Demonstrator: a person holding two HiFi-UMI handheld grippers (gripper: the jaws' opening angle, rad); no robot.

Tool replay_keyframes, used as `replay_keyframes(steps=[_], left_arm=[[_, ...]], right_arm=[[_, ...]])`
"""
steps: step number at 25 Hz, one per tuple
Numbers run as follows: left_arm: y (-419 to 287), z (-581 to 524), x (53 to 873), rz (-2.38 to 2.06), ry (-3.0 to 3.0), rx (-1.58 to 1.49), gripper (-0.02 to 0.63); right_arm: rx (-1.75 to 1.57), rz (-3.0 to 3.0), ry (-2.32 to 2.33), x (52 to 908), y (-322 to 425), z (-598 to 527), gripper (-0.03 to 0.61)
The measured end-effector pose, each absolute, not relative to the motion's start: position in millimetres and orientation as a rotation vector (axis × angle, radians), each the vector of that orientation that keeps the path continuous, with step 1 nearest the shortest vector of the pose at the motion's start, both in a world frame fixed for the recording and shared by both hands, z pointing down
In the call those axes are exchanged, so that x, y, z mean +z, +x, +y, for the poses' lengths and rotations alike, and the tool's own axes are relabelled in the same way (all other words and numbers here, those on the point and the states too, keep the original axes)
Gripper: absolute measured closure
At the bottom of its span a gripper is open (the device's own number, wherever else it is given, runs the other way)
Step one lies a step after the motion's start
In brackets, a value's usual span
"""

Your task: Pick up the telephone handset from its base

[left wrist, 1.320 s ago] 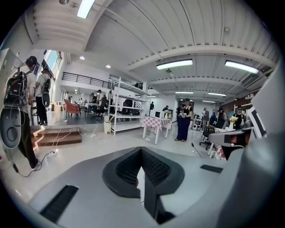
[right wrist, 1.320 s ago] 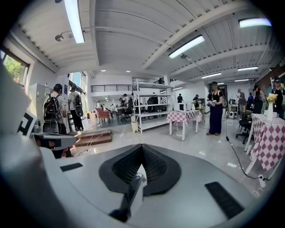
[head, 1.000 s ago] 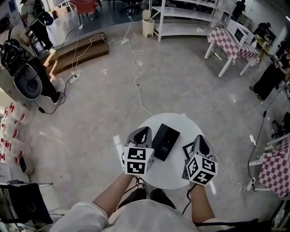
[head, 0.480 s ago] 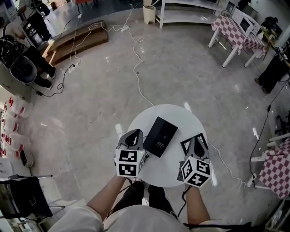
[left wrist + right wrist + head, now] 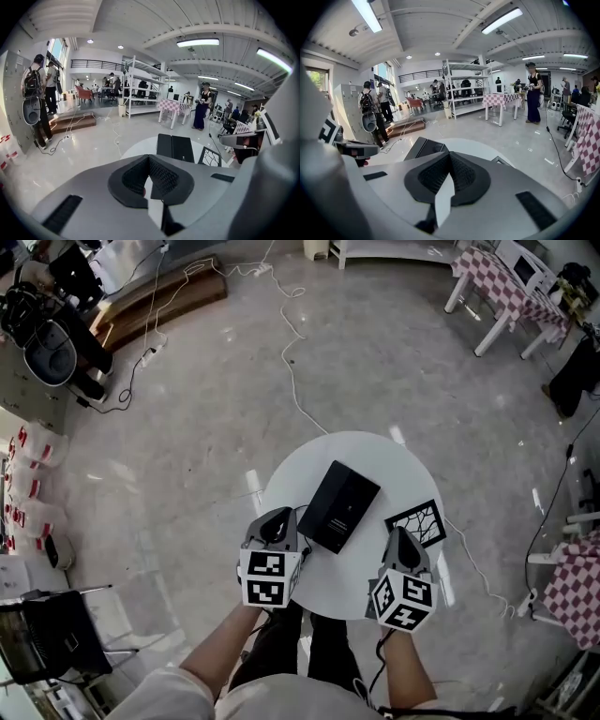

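The black telephone (image 5: 339, 506) lies flat in the middle of a small round white table (image 5: 375, 465); in the left gripper view the telephone (image 5: 175, 147) shows a long handset part beside a wider base part. My left gripper (image 5: 278, 518) hovers at the table's near left edge, just left of the phone, jaws shut and empty (image 5: 149, 160). My right gripper (image 5: 400, 540) hovers at the near right, beside a black-and-white patterned card (image 5: 415, 523), jaws also shut and empty (image 5: 449, 157). In the right gripper view the phone (image 5: 423, 147) lies ahead to the left.
A white cable (image 5: 292, 381) snakes over the glossy floor beyond the table, and another cable (image 5: 478, 570) runs off to its right. Checkered tables (image 5: 511, 292) stand far right, a black chair (image 5: 47, 643) near left. People stand in the background (image 5: 201, 108).
Both grippers have come down and back toward the table's near edge. The right gripper no longer covers the patterned card, which now shows in full.
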State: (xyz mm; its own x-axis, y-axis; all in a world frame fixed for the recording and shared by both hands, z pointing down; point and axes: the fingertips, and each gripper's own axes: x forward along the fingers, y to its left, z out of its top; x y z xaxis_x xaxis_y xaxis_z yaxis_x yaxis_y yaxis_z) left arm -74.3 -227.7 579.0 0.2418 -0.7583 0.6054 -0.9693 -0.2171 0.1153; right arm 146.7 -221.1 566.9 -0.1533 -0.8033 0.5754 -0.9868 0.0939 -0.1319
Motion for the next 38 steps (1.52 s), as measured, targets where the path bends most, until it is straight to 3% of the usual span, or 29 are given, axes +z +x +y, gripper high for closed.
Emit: replay_keyframes(steps=[27,32,35,38], left_arm=[[-52.3,-233.7,622.1,-1.359,2.091,0.623,0.603],[-47.6,-235.8,624.5,-1.322,2.105,0.636,0.566],[-43.0,-237.0,626.1,-1.286,2.117,0.644,0.500],[-39.6,-238.1,629.3,-1.257,2.131,0.651,0.477]], right_arm=[[0.795,-1.953,1.759,599.0,149.7,-202.1,0.558],[0.798,-1.946,1.763,599.9,149.9,-203.3,0.558],[0.806,-1.937,1.766,602.3,151.6,-201.2,0.557],[0.814,-1.927,1.769,605.7,153.0,-198.0,0.557]])
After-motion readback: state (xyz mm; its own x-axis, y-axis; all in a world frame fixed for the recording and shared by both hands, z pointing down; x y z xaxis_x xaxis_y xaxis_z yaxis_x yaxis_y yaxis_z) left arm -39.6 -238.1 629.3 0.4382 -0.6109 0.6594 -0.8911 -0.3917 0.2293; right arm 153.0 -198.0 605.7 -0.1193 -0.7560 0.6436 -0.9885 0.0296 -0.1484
